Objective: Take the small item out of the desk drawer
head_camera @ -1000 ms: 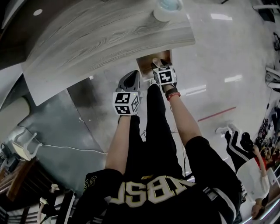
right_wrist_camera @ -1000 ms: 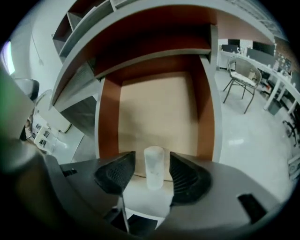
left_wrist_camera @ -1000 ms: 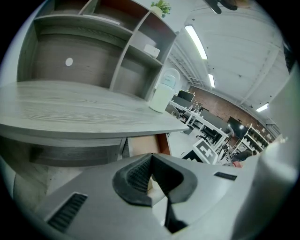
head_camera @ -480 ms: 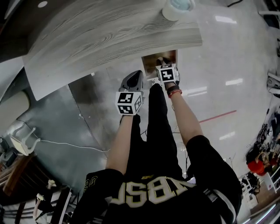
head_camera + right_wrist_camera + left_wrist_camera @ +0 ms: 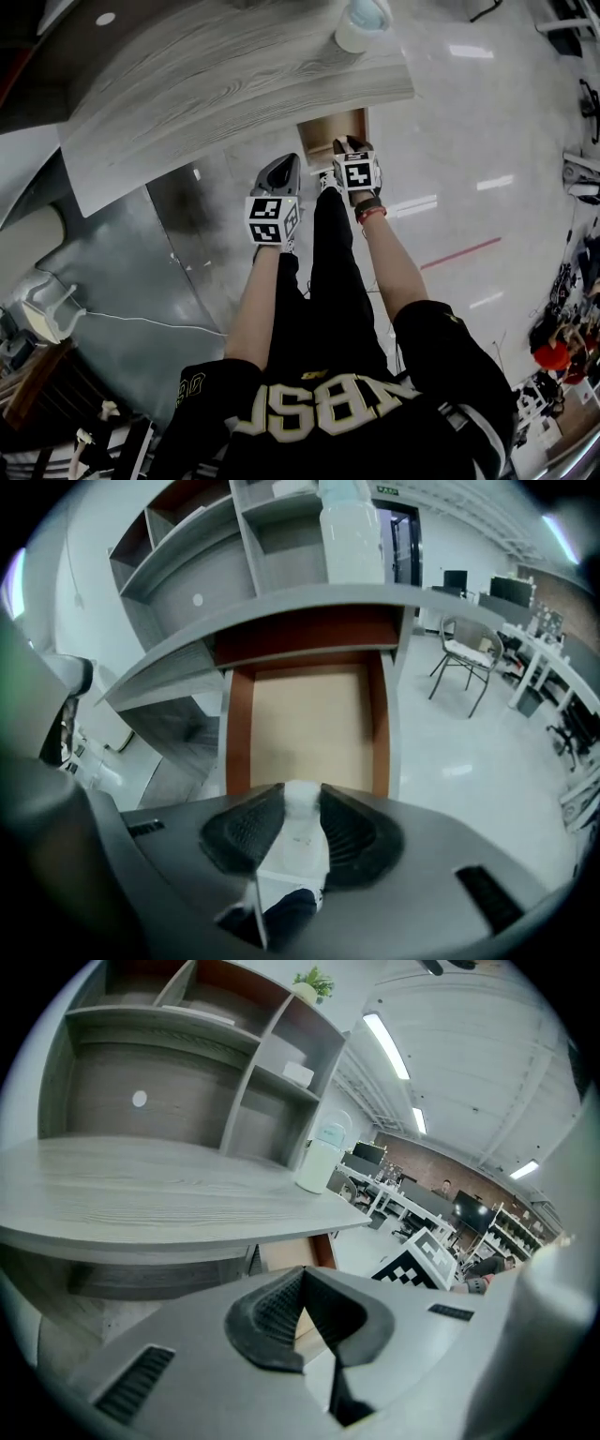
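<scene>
**One small item, clamped in my right gripper at the open drawer**

There is one small item (image 5: pixel 300 847), white and soft-edged. It sits between the jaws of my right gripper (image 5: pixel 300 799). Those jaws have just been closing, and both ribbed pads now press on its sides, so they stand partway apart with the item filling the gap. It hangs in the grip at the front of the one drawer (image 5: pixel 238 728), which is pulled out from under the desk (image 5: pixel 216 84). The drawer's pale floor shows beyond the item, between two brown side walls.

I hold two grippers. My left gripper (image 5: pixel 302 1283) has its jaws together, the pad tips meeting in a point with nothing between them. In the head view it sits just beside the right one, lower in the picture and off to the left of the drawer, touching neither the drawer nor the desk.

There is one desk, grey with a wood grain, and on its top near the corner above the drawer stands one white bottle (image 5: pixel 361 21). Behind the desktop rises one shelf unit (image 5: pixel 272 1063) with several open compartments. One potted plant (image 5: pixel 314 981) stands on top of it. The glossy floor (image 5: pixel 469 141) spreads out to the right of the drawer.
</scene>
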`<state>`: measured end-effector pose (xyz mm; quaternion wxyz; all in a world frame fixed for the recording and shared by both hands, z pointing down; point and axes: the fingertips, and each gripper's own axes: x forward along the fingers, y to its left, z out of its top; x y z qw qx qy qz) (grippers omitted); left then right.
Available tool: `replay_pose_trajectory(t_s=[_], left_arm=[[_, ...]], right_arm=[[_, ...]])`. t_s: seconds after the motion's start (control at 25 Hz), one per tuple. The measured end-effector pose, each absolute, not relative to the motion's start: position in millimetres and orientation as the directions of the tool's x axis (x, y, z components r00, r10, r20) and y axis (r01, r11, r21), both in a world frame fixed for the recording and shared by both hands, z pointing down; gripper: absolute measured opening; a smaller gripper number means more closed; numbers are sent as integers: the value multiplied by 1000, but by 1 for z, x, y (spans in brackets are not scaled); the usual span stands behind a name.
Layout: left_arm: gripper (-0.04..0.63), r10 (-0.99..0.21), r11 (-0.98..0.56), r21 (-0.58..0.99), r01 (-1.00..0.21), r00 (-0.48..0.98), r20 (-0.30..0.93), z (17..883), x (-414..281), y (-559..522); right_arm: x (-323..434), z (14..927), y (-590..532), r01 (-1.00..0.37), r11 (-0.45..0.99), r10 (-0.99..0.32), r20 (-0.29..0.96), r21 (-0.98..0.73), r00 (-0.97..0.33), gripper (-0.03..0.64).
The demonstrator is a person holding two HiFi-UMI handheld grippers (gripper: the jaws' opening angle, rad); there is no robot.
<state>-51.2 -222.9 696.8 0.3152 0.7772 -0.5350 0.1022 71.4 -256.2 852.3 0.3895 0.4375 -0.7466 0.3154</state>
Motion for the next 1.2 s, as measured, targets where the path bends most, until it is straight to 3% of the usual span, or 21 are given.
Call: replay_pose_trajectory(t_s=[0.56, 1.2], left_arm=[[14, -822, -232, 358, -905, 379, 426, 638, -68, -203], [14, -910, -266, 245, -932, 326, 256, 517, -102, -195]], right_arm=[[82, 752, -229, -918, 378, -552, 766, -120, -328, 124], [83, 585, -221, -936, 334, -760, 556, -109, -336, 124]])
